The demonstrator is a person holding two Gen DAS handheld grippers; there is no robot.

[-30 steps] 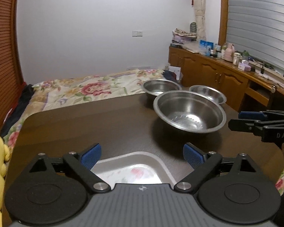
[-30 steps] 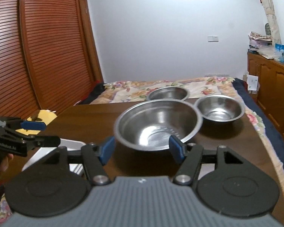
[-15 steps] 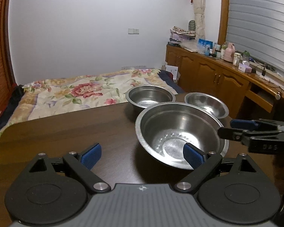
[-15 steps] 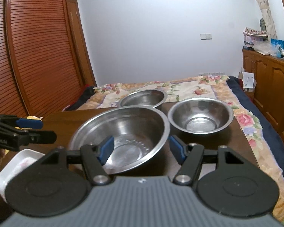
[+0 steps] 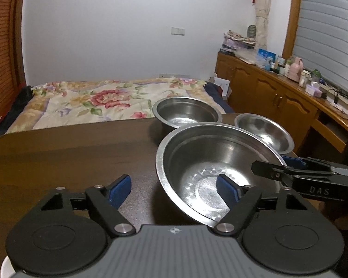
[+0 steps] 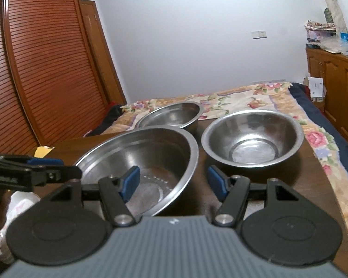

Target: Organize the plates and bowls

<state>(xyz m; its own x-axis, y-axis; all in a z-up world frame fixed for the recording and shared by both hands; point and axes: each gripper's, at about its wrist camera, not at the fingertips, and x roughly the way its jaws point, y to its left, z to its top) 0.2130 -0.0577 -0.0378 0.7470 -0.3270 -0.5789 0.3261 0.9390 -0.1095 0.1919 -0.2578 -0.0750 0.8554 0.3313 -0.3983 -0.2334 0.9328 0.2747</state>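
Dark wooden table (image 5: 65,153), three steel bowls on it, all at the far right end.

The big bowl (image 5: 211,162) sits nearest the cameras, and in the right wrist view it looks tipped, its left rim riding higher. Behind it, right at the table's far edge, there's the deep straight-sided bowl (image 5: 185,112); beside that, towards the right-hand edge, the rounder medium bowl (image 6: 252,136), standing just apart from the big one. Low on the left of the right wrist view, a white dish (image 6: 18,203) shows on the near part of the table, mostly hidden. The left stretch of the tabletop is bare brown wood with a rounded corner.
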